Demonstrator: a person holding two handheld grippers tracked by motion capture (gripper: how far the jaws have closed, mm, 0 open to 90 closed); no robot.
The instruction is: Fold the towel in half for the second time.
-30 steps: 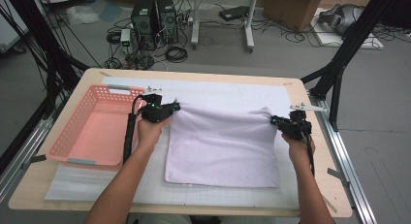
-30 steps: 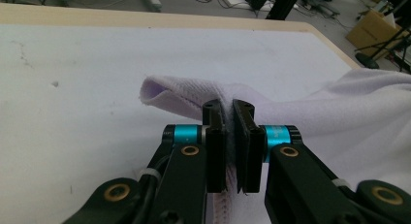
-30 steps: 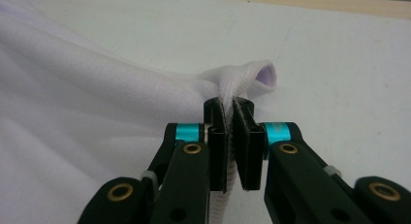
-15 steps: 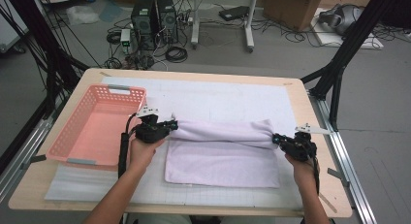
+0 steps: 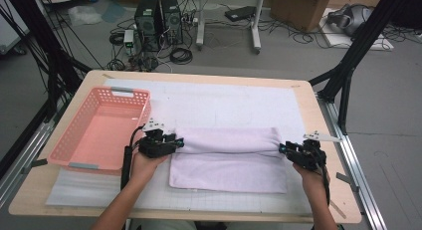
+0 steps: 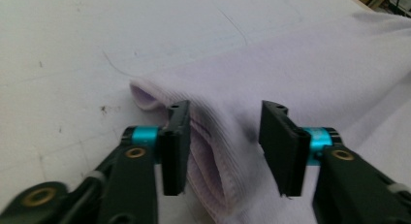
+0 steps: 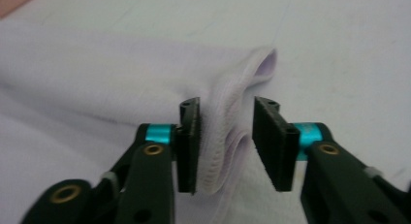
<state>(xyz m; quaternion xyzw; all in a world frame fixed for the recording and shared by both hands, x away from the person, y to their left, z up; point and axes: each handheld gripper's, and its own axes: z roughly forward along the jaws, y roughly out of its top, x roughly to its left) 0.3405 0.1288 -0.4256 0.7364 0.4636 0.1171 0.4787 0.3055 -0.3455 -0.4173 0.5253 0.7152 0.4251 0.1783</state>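
We work at a light wooden table (image 5: 318, 115) covered by a white gridded mat (image 5: 224, 103). A pink plastic basket (image 5: 102, 128) sits at the table's left, just beside the left gripper (image 5: 175, 142) and w/ nothing visible inside it. Behind the table, on the floor: two black computer towers (image 5: 159, 16), loose cables, a cardboard box (image 5: 298, 6) and black frame legs at both sides. Nothing lies between the grippers and the cloth; the basket's near corner is the closest obstacle on the left. No brand, label or legible writing can be made out at this res. The task item, a pale lilac towel (image 5: 229, 158), lies at the mat's centre-front, folded over w/ its upper layer forming a rolled band along the far edge. The left gripper is at the band's left end, the right gripper (image 5: 282, 149) at its right end. In the left gripper view the jaws stand apart, having just been opening; the towel's folded edge (image 6: 213, 151) lies between them, touching the left pad, clear of the right pad. In the right gripper view (image 7: 225, 146) the jaws also stand apart, just opened likewise; the towel hem (image 7: 228, 122) sits between them against the left pad, w/ a gap to the right pad. Neither gripper clamps the cloth.
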